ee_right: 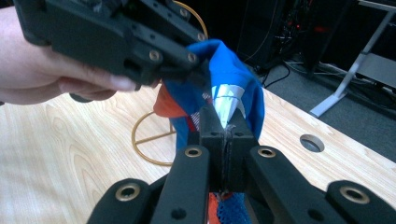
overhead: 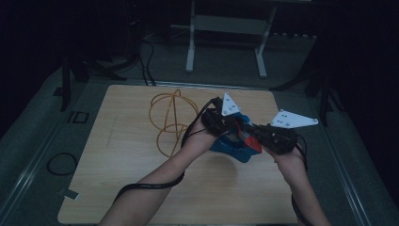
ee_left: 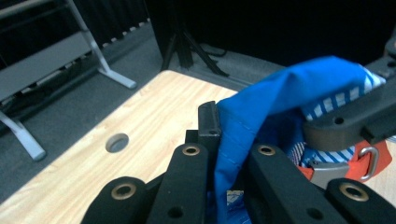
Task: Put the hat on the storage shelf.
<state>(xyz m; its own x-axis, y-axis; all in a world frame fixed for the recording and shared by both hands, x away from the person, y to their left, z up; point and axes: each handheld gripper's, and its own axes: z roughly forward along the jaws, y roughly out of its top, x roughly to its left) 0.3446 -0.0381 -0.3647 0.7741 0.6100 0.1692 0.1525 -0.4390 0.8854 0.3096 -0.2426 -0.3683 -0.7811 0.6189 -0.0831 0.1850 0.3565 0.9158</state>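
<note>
Blue fabric bag [overhead: 231, 145], striped lining, orange strap with metal ring, bunched and lifted over bench [overhead: 131, 155], right of middle.

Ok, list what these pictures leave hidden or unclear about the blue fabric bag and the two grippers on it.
- Blue fabric bag: in the dim high view both grippers cover most of it, so its shape is unclear.
- Inside the bag: in the left gripper view, folds and the right gripper hide what is inside.
- Bag's lower part: cut off by the bottom edge of the right gripper view, behind the jaws.
- Orange wire stand: partly hidden by the left gripper in the right gripper view.
</note>
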